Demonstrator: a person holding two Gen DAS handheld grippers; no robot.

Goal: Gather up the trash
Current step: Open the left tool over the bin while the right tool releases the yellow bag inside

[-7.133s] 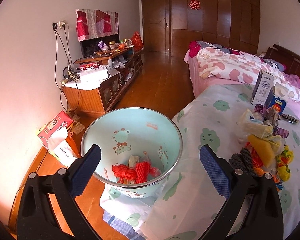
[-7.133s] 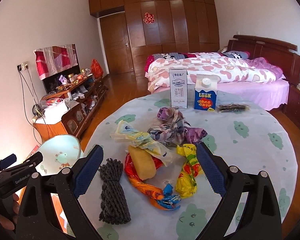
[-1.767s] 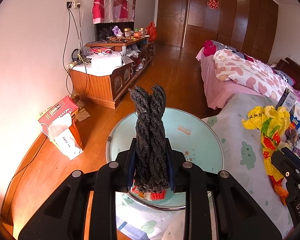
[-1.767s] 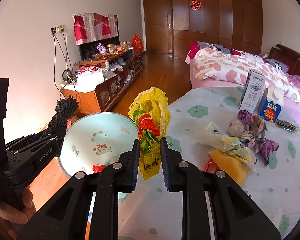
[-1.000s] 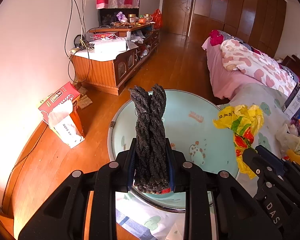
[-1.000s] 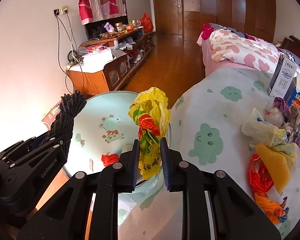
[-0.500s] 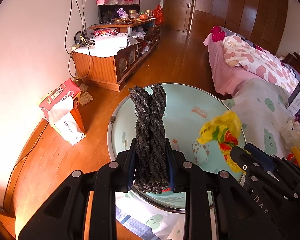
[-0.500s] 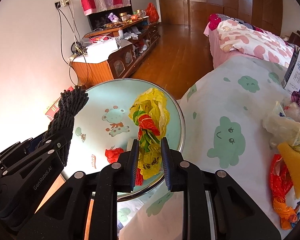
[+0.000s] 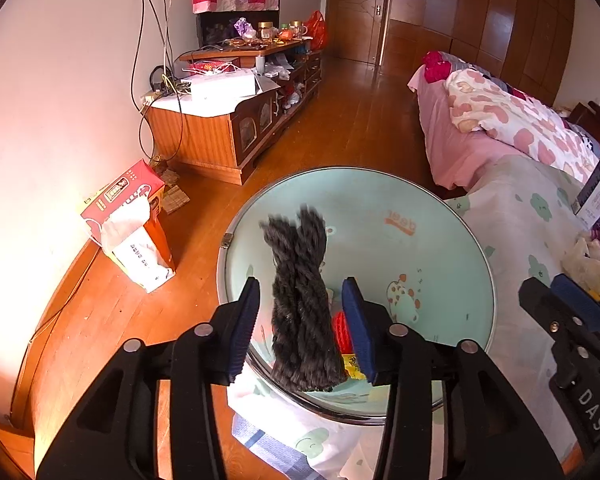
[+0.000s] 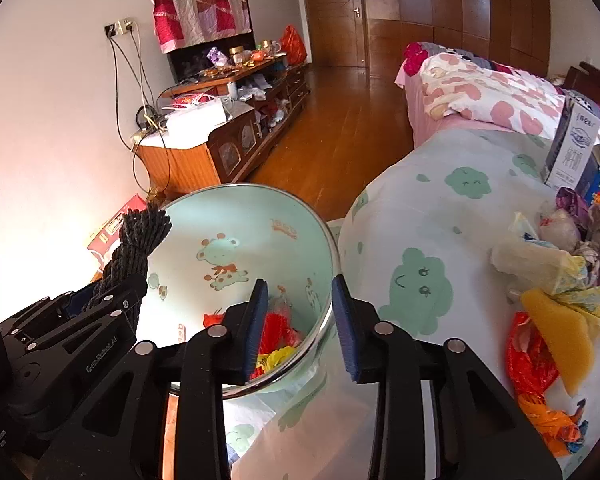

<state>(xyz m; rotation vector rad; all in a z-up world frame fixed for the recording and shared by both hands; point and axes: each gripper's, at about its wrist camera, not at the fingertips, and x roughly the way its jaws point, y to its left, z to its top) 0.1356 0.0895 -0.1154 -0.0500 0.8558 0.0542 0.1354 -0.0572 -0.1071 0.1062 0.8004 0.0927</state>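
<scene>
A pale green bin point(image 9: 384, 248) with cartoon animals stands on the floor beside the table. Over it my left gripper point(image 9: 302, 322) has its jaws opening; a dark twisted rope bundle point(image 9: 298, 300) hangs blurred between the pads, with a gap on each side. My right gripper point(image 10: 300, 324) is over the bin's rim point(image 10: 332, 248), jaws opening with nothing between them. The yellow bag point(image 10: 276, 358) lies in the bin beside red trash point(image 10: 272, 328). On the table are a yellow piece point(image 10: 560, 328), a red-orange wrapper point(image 10: 532, 368) and a clear bag point(image 10: 540, 260).
Two cartons point(image 10: 572, 148) and a purple cloth point(image 10: 592, 216) stand further back on the cloud-print tablecloth point(image 10: 420, 280). A red tissue box point(image 9: 128, 220) sits on the wooden floor left of the bin. A cluttered cabinet point(image 9: 220, 128) lines the wall; a bed point(image 9: 500, 120) lies to the right.
Both grippers' jaws have spread apart. The yellow bag has dropped out of the right gripper into the bin. The rope bundle is slipping down between the left pads.
</scene>
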